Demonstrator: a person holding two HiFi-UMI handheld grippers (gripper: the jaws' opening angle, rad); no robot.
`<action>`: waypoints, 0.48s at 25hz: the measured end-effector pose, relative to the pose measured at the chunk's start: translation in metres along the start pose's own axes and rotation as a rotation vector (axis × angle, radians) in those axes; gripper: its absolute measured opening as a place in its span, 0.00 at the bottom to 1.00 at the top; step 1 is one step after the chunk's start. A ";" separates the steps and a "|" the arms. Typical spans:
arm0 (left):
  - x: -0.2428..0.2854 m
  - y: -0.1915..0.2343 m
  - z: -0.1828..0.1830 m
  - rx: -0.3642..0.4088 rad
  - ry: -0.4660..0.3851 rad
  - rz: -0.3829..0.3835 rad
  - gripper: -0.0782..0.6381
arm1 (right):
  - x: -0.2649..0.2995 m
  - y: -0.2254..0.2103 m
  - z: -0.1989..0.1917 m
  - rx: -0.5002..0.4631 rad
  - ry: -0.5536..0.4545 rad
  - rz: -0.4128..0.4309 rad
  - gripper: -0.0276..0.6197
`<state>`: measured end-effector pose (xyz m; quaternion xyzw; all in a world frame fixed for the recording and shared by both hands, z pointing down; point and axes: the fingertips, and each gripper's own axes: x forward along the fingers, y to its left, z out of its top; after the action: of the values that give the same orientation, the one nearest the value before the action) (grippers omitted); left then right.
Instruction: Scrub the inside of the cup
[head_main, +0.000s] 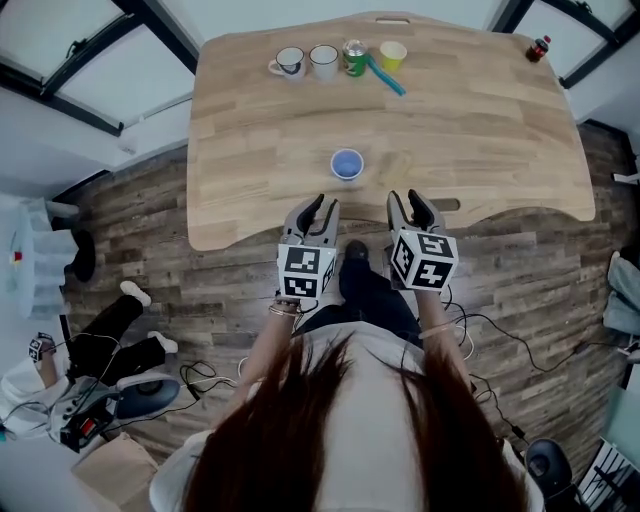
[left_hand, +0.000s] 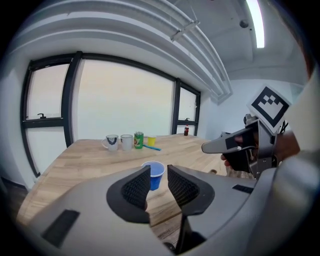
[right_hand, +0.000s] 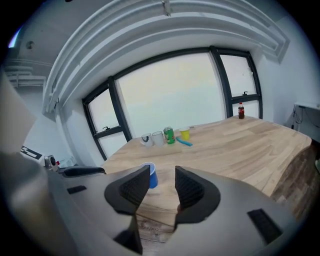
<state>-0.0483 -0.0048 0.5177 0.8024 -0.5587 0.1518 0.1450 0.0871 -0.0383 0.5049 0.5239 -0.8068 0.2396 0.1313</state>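
Head view: left gripper (head_main: 325, 204) and right gripper (head_main: 405, 198) are hovering over the near edge of the table (head_main: 480, 120), jaws apart and empty, facing the blue cup (head_main: 347, 164).

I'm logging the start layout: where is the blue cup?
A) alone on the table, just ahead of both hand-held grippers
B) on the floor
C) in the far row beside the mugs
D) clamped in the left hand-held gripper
A: the blue cup stands upright by itself on the table, ahead of the left hand-held gripper and the right hand-held gripper, touched by neither, far from the mugs.
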 end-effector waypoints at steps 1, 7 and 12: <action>0.005 0.002 -0.003 -0.003 0.010 0.003 0.24 | 0.006 -0.002 -0.002 0.012 0.012 -0.003 0.27; 0.033 0.010 -0.020 -0.016 0.066 0.000 0.31 | 0.034 -0.011 -0.015 0.051 0.073 -0.018 0.32; 0.057 0.016 -0.036 -0.022 0.113 -0.005 0.36 | 0.055 -0.018 -0.024 0.082 0.113 -0.038 0.36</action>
<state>-0.0473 -0.0442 0.5744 0.7922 -0.5493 0.1905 0.1854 0.0800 -0.0752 0.5550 0.5298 -0.7775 0.2990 0.1594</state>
